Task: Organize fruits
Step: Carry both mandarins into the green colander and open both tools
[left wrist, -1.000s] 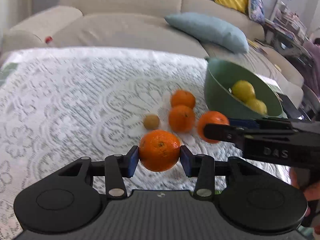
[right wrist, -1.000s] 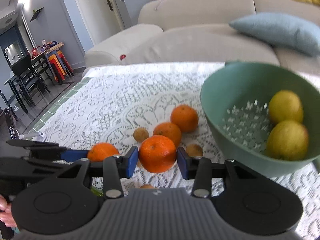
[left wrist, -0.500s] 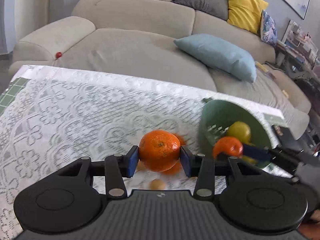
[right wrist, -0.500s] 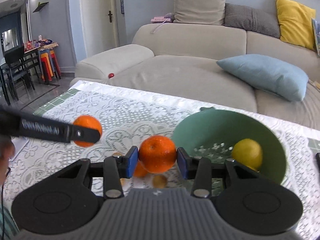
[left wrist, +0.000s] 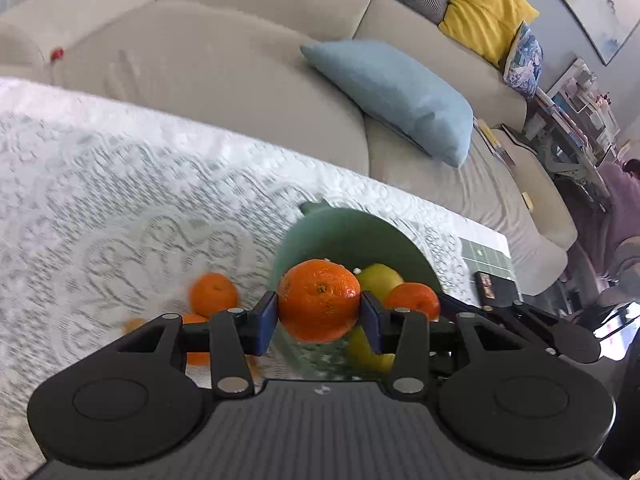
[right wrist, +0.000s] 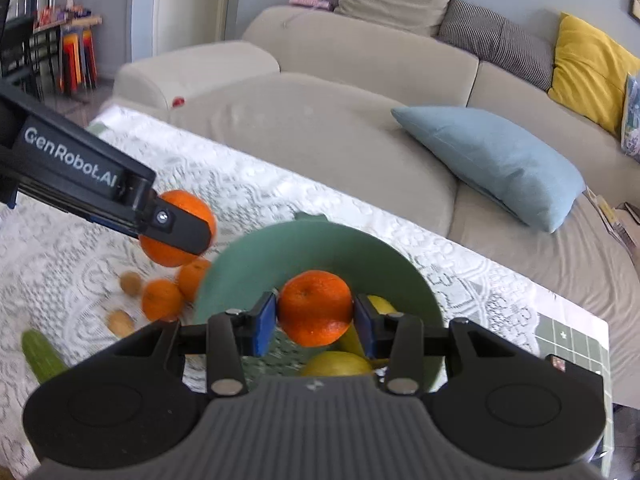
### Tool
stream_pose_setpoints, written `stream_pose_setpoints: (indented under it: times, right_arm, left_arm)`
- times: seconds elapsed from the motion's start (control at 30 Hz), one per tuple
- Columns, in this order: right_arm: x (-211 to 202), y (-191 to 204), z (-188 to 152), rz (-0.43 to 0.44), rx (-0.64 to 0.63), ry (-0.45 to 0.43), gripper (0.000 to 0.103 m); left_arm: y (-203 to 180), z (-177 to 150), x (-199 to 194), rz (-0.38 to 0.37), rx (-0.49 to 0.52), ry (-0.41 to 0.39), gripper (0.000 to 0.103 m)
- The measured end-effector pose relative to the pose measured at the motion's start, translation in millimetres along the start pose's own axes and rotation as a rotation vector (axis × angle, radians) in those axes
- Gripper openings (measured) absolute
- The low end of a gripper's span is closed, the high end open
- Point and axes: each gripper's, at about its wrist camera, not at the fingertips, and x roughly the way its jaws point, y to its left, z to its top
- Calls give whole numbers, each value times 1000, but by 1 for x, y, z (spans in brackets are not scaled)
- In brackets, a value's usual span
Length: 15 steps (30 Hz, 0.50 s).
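Note:
My left gripper (left wrist: 319, 318) is shut on an orange (left wrist: 319, 299) and holds it in the air in front of the green colander bowl (left wrist: 340, 232). My right gripper (right wrist: 315, 316) is shut on a second orange (right wrist: 315, 306) above the same bowl (right wrist: 280, 252). That second orange also shows in the left wrist view (left wrist: 414, 299), and the left gripper's orange shows in the right wrist view (right wrist: 182, 208). Yellow lemons (right wrist: 338, 363) lie in the bowl. Two more oranges (right wrist: 162, 298) and two small brown fruits (right wrist: 131, 283) lie on the lace tablecloth left of the bowl.
A green cucumber (right wrist: 40, 354) lies at the left near the table's front. A beige sofa (right wrist: 340, 132) with a light blue cushion (right wrist: 492, 160) stands just behind the table. A dark small object (left wrist: 494, 286) lies near the table's right edge.
Both grippers have risen and moved toward the bowl with their oranges. The right one now hangs over the bowl; the left one has swung right, close beside it.

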Motion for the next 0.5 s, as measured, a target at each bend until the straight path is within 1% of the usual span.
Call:
stream_pose_setpoints:
  times: [0.13,0.27,0.43,0.5]
  right_arm:
    - [13,-13,0,11,-6,66,40]
    - [28,-19,-2,-1,-20,115,40]
    - [39,-18,-5,51,-48,136,40]
    - [41,-15,-5,58,-68,133,40]
  left_arm:
    - [-6,2,23,-10,-23,50,50]
    - [-7,4,46,-13,-48,116,50]
    - [-5,5,66,18,-45,182,50]
    - [-6,6,71,27,-32,210,50]
